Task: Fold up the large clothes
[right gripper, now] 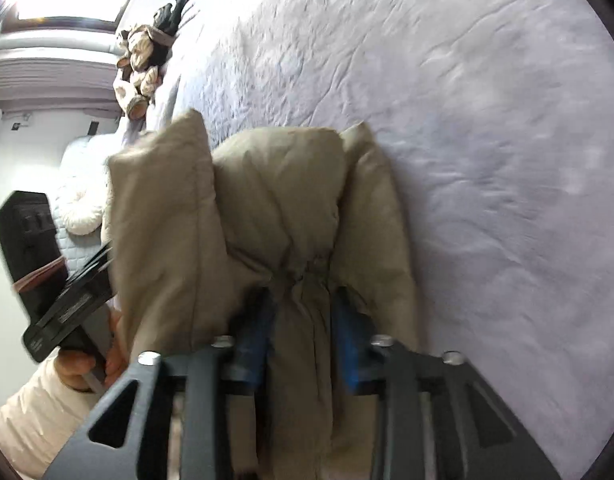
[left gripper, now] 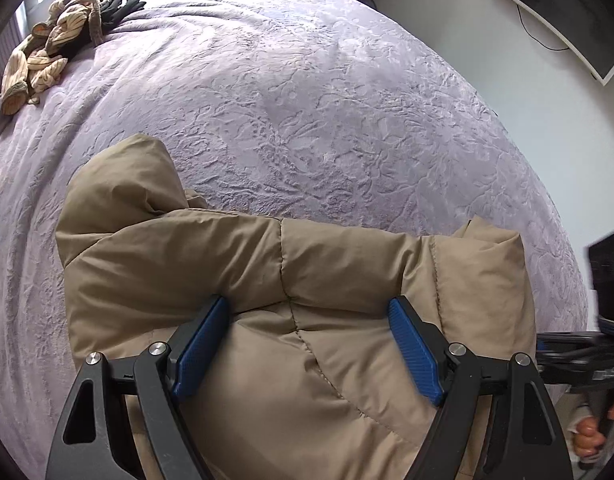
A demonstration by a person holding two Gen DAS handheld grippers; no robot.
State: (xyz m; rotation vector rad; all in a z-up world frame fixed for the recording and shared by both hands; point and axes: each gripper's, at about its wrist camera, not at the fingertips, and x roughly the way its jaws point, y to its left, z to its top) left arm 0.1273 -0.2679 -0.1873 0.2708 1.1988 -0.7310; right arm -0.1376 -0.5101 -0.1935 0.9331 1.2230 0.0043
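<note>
My left tool [left gripper: 309,312] points steeply down at the tan puffer jacket [left gripper: 291,280], which lies bunched on the lavender bedspread [left gripper: 307,100] near the bed's edge closest to me. Its blue pads [left gripper: 201,346] stand wide apart, with quilted fabric bulging up between them. Whether the pads press on that fabric I cannot tell, so I cannot say that this tool grips or stands free.

My right tool [right gripper: 301,312] has a gathered, puckered fold of the jacket [right gripper: 267,208] running between its blue pads [right gripper: 347,344]. The cloth is bunched tight between the tips, with creases radiating from that point, so this tool is gripping the jacket. That view is blurred.

In the left wrist view the jacket fills the lower middle, with a puffed corner rising at about 11 o'clock from the tool. The right tool's black body [left gripper: 587,360] shows at 3 o'clock, with my right hand [left gripper: 595,436] on its handle at the lower right edge.

In the right wrist view the jacket stands up in several thick folds ahead of the tool, and my left hand [right gripper: 87,364], in a pale sleeve [right gripper: 31,420], grasps the other tool's handle at 9 o'clock.

A heap of striped beige and dark clothes [left gripper: 63,28] lies well apart from the jacket, on the far part of the bed at about 10 o'clock. A screen [left gripper: 559,8] hangs on the wall at 1 o'clock.
</note>
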